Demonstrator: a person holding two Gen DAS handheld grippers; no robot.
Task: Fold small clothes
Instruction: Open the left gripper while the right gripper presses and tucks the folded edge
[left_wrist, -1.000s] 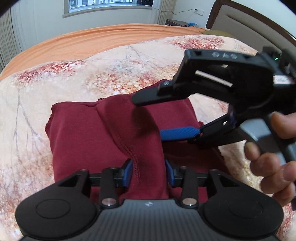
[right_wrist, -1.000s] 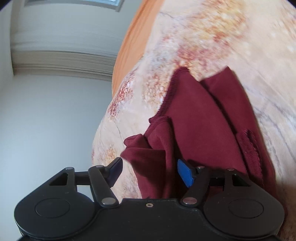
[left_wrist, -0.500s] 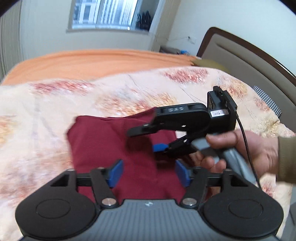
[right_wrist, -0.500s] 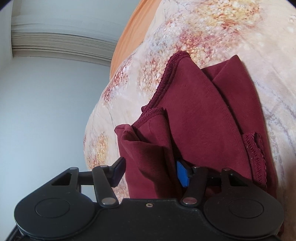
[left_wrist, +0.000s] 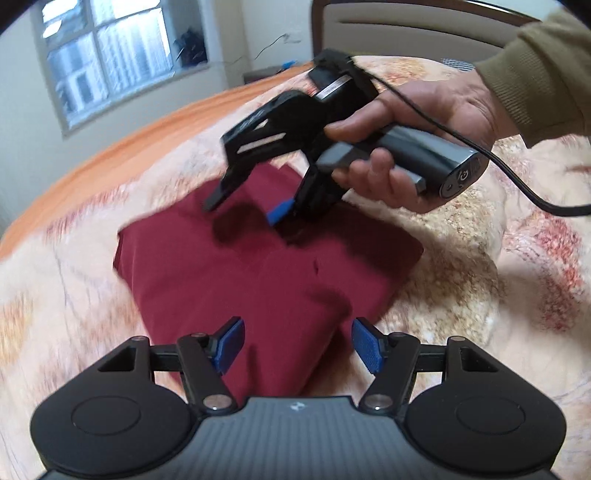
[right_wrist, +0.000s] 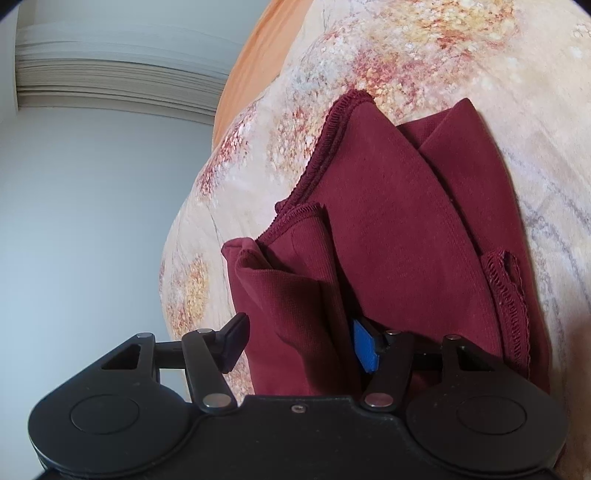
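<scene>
I note the left hand-held gripper (left_wrist: 297, 345) released, empty above the folded maroon garment (left_wrist: 258, 273) on the bed (left_wrist: 461, 280); the right hand-held gripper (right_wrist: 301, 341) straddles a fold, whether clenched I cannot tell.

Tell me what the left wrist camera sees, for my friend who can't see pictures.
A folded dark red garment lies on a flowery blanket. The left gripper is open above its near edge. A hand holds the right gripper at its far edge, jaws apart.

Folded garment (left_wrist: 258, 280) on bedspread (left_wrist: 461, 266), headboard (left_wrist: 406, 29) behind
</scene>
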